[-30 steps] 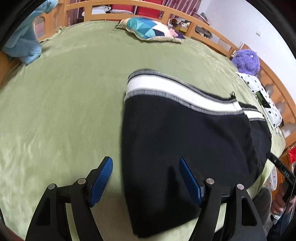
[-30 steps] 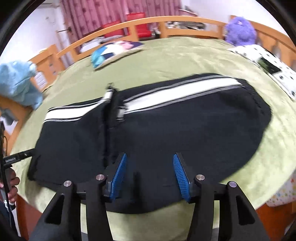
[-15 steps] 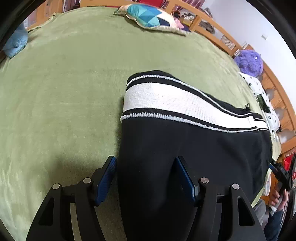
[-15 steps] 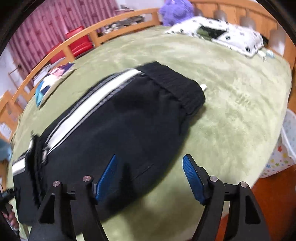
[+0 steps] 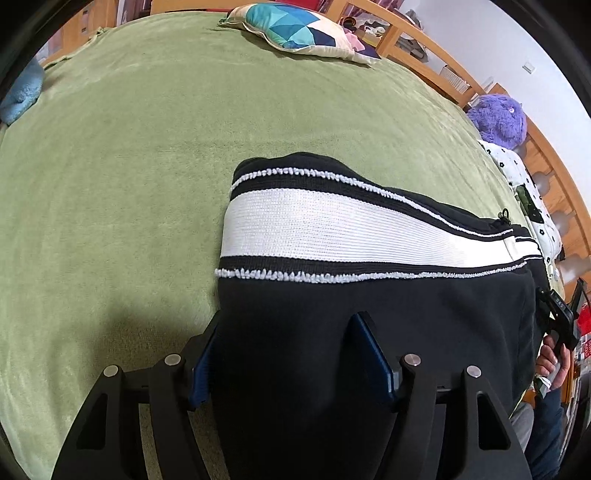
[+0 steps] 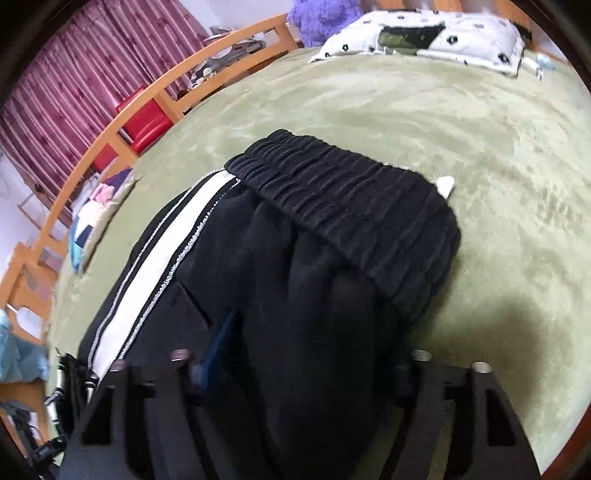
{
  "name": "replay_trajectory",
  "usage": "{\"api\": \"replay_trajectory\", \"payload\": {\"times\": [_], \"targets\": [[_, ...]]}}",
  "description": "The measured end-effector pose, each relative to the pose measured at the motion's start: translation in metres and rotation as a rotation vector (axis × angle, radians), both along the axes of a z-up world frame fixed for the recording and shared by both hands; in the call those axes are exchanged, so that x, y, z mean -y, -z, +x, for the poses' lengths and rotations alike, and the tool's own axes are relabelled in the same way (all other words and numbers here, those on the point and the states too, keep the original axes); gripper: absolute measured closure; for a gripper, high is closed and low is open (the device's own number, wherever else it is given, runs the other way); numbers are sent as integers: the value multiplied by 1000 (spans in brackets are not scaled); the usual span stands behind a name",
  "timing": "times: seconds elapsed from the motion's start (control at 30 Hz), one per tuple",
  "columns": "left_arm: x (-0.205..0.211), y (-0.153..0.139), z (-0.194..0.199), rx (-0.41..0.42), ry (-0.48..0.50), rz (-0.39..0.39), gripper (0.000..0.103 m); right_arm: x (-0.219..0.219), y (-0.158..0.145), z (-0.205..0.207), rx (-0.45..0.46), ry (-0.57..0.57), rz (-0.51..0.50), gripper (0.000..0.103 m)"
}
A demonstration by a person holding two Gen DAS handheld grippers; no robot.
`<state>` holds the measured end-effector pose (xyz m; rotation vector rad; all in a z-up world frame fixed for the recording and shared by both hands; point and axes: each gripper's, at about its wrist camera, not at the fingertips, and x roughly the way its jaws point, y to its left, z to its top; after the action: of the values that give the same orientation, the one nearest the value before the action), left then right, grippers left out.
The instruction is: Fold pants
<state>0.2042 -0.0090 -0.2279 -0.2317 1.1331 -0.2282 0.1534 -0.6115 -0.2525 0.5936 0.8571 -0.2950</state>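
Note:
Black pants with a white side stripe lie on a green bed. In the left wrist view my left gripper is open, its blue-padded fingers straddling the near edge of the folded black fabric. In the right wrist view the pants show their ribbed elastic waistband. My right gripper is open over the near edge of the pants by the waistband, with fabric bunched between the fingers and partly hiding them.
A patterned cushion lies at the bed's far side. A purple plush toy and a black-and-white dotted pillow sit by the wooden bed rail. A blue cloth lies at the left edge.
Both grippers moved forward and down onto the pants. The left now straddles the folded end, the right swung to the waistband end, and fabric now sits between both pairs of fingers.

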Motion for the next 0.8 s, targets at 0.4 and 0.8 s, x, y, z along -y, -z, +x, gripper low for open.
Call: {"api": "replay_trajectory", "payload": {"times": [0.4,0.8], "targets": [[-34,-50,-17,129,-16,-94,93,-71,-113,-15,178,-36,-108,80],[-166,-99,-25,181,-197,68,92,-210,-160,-5,299,-339,-8,81]]}}
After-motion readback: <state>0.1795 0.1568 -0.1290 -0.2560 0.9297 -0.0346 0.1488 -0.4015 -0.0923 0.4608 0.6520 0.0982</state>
